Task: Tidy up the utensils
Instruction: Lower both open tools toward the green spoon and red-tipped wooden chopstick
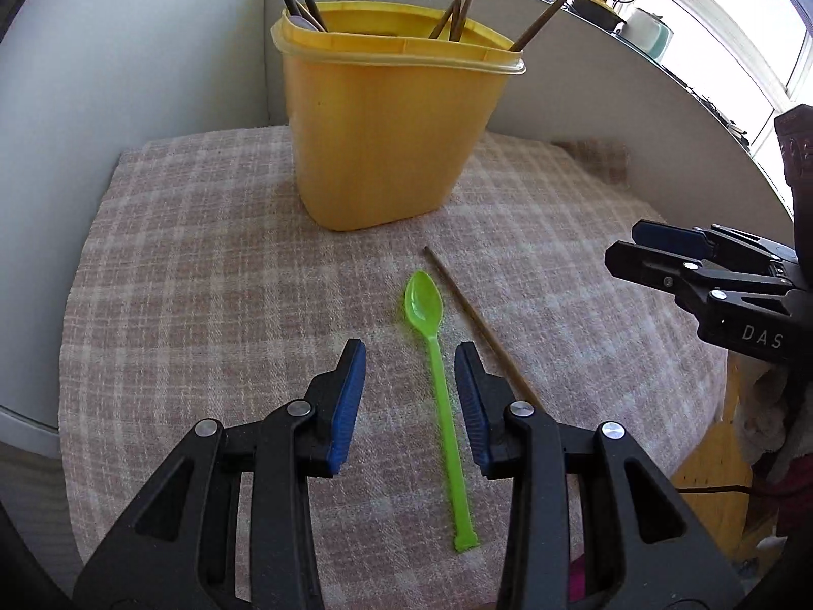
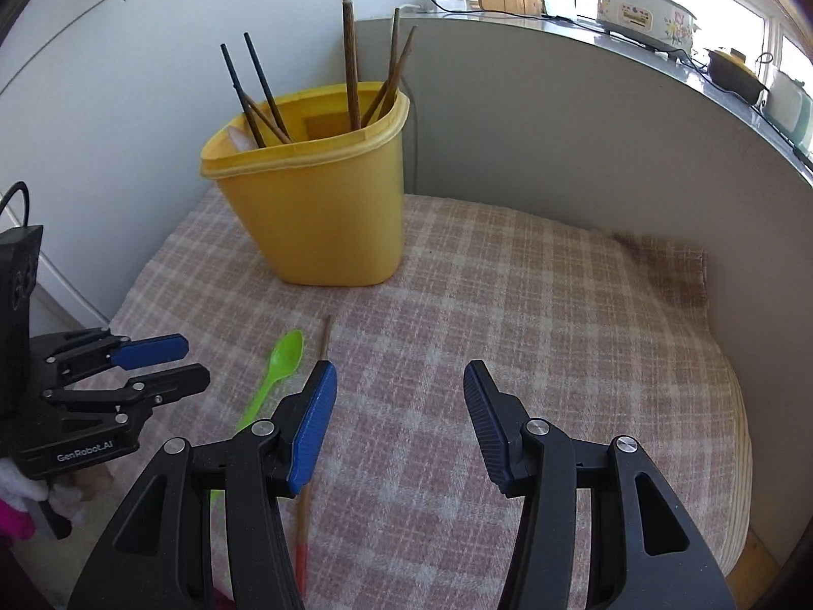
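Note:
A green plastic spoon point(image 1: 424, 305) lies on the plaid cloth point(image 1: 203, 254), bowl toward the yellow bin point(image 1: 386, 127). My left gripper point(image 1: 410, 356) hovers open over the spoon. The handle runs between the jaws, close to the right pad, and neither pad touches it. A brown chopstick point(image 1: 477, 320) with a red end lies just right of the spoon. In the right wrist view, my right gripper point(image 2: 400, 373) stands open over bare cloth point(image 2: 508, 305). The chopstick point(image 2: 322, 340) passes under its left finger, with the spoon point(image 2: 287, 351) further left. The bin point(image 2: 320, 203) holds several chopsticks.
My right gripper point(image 1: 627, 244) shows at the right edge of the left wrist view, and my left gripper point(image 2: 188, 361) at the left edge of the right wrist view. Grey partition walls point(image 2: 559, 127) close in behind the bin. The cloth's edge point(image 2: 737, 457) drops off at the right. A cooker point(image 2: 645, 10) stands on the ledge.

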Tool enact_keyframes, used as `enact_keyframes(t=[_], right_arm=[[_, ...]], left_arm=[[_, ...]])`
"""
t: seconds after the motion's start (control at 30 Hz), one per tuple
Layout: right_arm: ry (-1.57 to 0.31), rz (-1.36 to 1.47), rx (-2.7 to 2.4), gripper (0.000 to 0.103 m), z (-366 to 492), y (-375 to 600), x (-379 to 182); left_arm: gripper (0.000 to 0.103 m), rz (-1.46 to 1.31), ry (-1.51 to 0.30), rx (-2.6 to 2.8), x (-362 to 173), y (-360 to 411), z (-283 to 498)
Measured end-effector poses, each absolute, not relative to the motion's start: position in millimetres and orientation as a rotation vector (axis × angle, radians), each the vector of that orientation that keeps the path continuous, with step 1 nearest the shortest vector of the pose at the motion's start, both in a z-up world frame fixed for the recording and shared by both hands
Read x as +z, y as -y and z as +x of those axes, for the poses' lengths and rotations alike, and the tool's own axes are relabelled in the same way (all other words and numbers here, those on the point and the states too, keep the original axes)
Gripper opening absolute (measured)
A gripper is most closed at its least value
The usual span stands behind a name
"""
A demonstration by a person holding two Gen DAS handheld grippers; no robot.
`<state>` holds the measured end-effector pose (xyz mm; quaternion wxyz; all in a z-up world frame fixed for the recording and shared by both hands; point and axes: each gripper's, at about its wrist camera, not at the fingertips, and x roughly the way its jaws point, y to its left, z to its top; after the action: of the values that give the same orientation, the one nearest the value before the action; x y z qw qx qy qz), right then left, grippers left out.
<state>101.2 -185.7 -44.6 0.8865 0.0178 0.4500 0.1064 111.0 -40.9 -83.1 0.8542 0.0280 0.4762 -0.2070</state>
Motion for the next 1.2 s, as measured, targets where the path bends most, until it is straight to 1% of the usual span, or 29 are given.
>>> enact_keyframes(t=[0.07,0.1,0.17,0.5,0.97,1.03,1.07,1.13,1.2], right_arm=[[-0.951,0.038,0.223,0.051,100.8,184.8,-50.6],[-0.958,0.041,0.225,0.051,100.1,184.9,-52.7],[-0.973,0.044,0.228,0.051,99.7,185.1,-56.8],[-1.082,0.083,0.285,0.051,103.8,179.4,-75.0],[-1.147,0.152,0.32,0.051,107.5,182.0,-86.4],[-1.157,0.162,0.323,0.051,108.2,183.0,-88.1],[-1.162,0.165,0.326,0.05,108.6,182.7,-89.1],[-1.171,0.164,0.332,0.05,109.6,181.5,-90.5],[-1.176,0.153,0.34,0.05,111.0,179.2,-91.7]], left_arm=[[0.037,0.069,-1.004,-0.439,-85.3,44.4,108.0],[0.04,0.072,-1.004,-0.442,-86.4,45.8,107.0],[0.042,0.071,-1.011,-0.447,-89.1,47.3,106.5],[0.041,0.067,-1.107,-0.511,-110.2,64.4,111.5],[0.041,0.052,-1.167,-0.503,-131.1,67.5,124.1],[0.039,0.048,-1.185,-0.502,-136.7,69.3,129.4],[0.035,0.046,-1.194,-0.496,-139.6,69.3,132.0],[0.032,0.036,-1.188,-0.493,-140.6,68.0,134.8],[0.026,0.032,-1.186,-0.491,-141.4,66.7,136.3]])
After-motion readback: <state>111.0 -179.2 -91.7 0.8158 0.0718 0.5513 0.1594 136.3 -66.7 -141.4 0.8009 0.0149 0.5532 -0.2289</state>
